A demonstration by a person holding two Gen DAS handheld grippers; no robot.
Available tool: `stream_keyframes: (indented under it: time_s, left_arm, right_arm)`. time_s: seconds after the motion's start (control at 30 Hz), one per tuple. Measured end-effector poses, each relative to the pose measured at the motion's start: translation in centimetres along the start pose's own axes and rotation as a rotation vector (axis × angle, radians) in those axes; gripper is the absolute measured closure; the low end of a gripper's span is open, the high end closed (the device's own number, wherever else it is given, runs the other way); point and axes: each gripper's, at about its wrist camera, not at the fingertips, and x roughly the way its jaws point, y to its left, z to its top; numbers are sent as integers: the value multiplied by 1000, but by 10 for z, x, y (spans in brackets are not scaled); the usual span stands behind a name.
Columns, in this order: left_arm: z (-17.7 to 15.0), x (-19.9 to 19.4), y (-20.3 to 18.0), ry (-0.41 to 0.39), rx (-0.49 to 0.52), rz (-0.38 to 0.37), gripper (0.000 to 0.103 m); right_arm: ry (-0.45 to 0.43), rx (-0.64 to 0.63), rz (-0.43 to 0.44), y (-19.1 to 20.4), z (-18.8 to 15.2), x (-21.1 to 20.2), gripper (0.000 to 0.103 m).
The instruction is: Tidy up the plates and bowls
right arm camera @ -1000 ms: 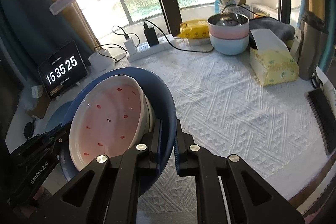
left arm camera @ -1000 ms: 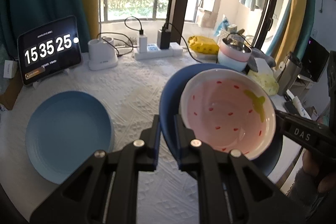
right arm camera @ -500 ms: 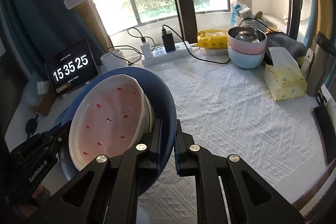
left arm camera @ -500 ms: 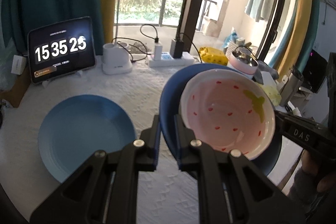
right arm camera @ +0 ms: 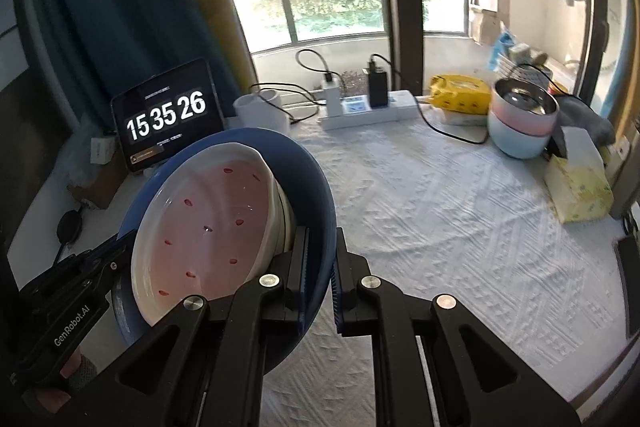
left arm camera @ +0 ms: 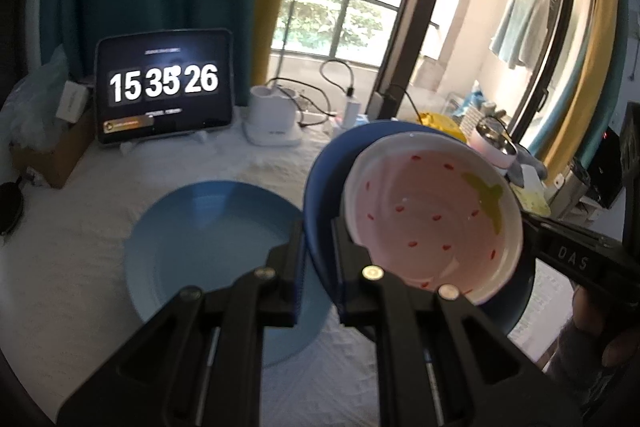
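The blue plate (left arm camera: 320,195), carrying the pink bowl (left arm camera: 432,219), was pinched at opposite rims by the left gripper (left arm camera: 318,259) and the right gripper (right arm camera: 320,263), probably for stacking on the lighter plate (left arm camera: 208,251).

- The plate (left arm camera: 316,183) in the air was dark blue.
- The bowl (left arm camera: 432,219) was pink inside with red specks, a green leaf and a white rim.
- The second plate (left arm camera: 208,227) was light blue.
- The tablecloth (right arm camera: 440,211) was white with a raised pattern.

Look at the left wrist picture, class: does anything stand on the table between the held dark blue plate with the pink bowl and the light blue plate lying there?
Nothing visible does. The dark blue plate, carrying the pink bowl, overlaps the light blue plate in view, and only bare tablecloth surrounds it.
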Motion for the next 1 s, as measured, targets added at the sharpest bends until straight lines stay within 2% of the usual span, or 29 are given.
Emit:
stream_keyframes:
  time_s: [0.67, 1.0]
  left_arm:
    - [5, -3, 72, 4, -70, 89, 93]
    - [7, 6, 98, 25, -101, 126, 93]
  right_arm:
    - [45, -77, 78, 73, 14, 45, 92]
    - [85, -91, 119, 91, 17, 73, 92]
